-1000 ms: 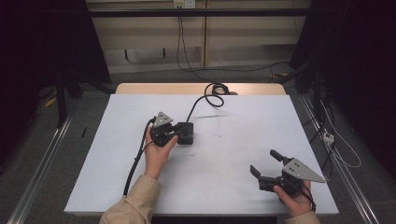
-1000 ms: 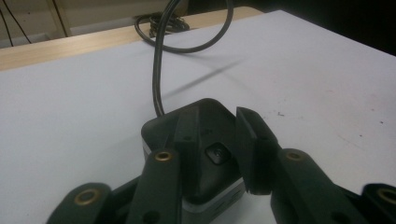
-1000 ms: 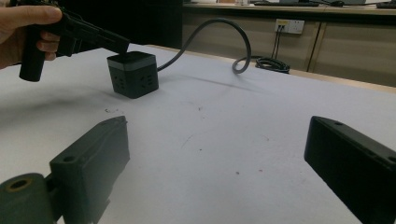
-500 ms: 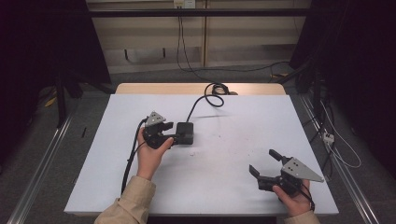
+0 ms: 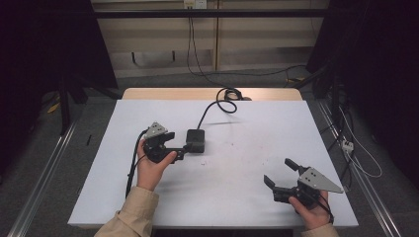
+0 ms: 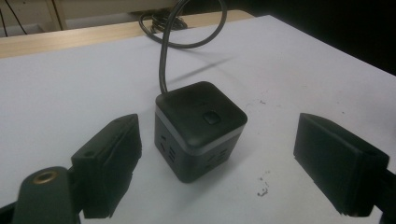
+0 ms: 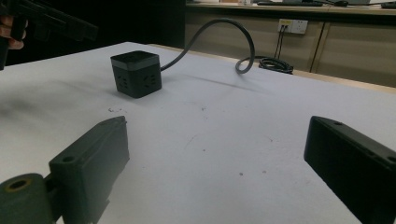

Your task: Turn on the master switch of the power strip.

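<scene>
A black cube power socket stands on the white table, left of middle. Its black cable arcs up and runs to the far edge. My left gripper is just left of the cube, open, with its jaws pointing at it. In the left gripper view the cube sits a little ahead of the two spread jaws, touching neither. My right gripper is near the front right of the table, open and holding nothing. From the right gripper view the cube is far off at the upper left.
The cable coils in a loop on the wooden strip at the table's far edge. Small dark specks mark the tabletop near the middle. Metal rails run along the floor beside the table.
My left gripper has drawn back to the left, away from the cube, which stayed in place. The right gripper has barely moved.
</scene>
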{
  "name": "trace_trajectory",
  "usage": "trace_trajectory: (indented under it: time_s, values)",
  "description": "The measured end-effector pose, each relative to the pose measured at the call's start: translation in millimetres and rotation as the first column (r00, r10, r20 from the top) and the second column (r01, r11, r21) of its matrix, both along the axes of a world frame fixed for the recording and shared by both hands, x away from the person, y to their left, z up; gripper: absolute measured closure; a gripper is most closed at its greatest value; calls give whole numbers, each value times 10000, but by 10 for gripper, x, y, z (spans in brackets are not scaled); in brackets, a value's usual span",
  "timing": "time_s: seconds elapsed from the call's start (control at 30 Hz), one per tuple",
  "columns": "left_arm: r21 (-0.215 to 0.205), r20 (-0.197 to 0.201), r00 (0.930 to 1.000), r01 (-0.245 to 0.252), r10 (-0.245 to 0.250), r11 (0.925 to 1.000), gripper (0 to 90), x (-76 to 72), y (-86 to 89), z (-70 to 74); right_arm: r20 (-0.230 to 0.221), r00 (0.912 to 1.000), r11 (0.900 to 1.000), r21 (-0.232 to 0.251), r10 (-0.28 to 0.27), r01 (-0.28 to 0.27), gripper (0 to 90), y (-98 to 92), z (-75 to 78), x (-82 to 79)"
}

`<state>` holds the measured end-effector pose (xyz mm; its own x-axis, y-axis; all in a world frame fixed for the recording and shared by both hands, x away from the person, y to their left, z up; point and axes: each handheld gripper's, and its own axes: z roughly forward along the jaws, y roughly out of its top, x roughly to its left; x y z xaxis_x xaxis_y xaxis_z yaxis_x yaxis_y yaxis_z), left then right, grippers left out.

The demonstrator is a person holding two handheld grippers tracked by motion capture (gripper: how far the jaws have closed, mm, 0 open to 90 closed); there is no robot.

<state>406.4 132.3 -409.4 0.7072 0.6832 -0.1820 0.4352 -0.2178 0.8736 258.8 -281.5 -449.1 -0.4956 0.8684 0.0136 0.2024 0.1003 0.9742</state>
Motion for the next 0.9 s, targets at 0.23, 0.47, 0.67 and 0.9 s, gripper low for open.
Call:
trace_trajectory:
  time_s: [0.23, 0.47, 0.67, 0.9]
  values:
    - [-21, 135, 9999, 13, -12, 10000, 114, -93, 117, -18, 28, 10000, 10000, 10, -33, 33, 61, -14, 7, -11]
    - [-208, 156, 9998, 79, -76, 9998, 90, -176, 218, -39, 0, 10000, 10000, -4, -53, 53, 60, -15, 6, -9]
    - [-277, 177, 9998, 140, -135, 9995, 82, -216, 295, -52, 1, 10000, 10000, -7, -11, 11, 61, -5, 4, -8]
    - [-246, 158, 9995, 272, -268, 9993, 78, -262, 347, -61, -18, 10000, 10000, 2, -29, 29, 61, -12, 4, -8]
